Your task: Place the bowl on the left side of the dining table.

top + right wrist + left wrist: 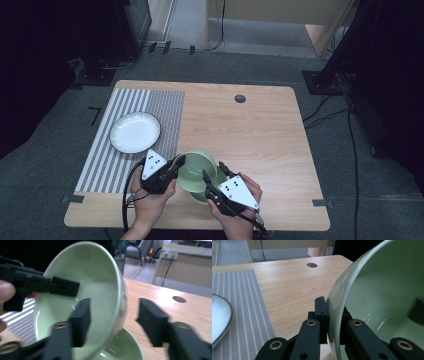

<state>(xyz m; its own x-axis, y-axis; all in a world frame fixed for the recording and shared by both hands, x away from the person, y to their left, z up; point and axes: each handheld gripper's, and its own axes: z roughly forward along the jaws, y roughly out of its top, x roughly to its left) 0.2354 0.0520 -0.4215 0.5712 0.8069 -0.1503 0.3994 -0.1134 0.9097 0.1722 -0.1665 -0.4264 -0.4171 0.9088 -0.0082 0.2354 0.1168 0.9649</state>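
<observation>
A pale green bowl (196,169) is tilted on its side just above a second green bowl (218,179) near the table's front edge. My left gripper (181,159) is shut on the tilted bowl's rim; in the left gripper view its jaws (329,312) clamp the bowl wall (382,290). My right gripper (212,169) is open. In the right gripper view it (115,307) straddles the opposite rim of the tilted bowl (100,277), one jaw inside, the other well clear outside. The lower bowl (125,347) sits beneath.
A white plate (135,131) rests on a grey striped placemat (105,165) on the left of the wooden table (250,130). A round cable hole (240,98) lies near the table's far edge. Dark stands and cables surround the table on the floor.
</observation>
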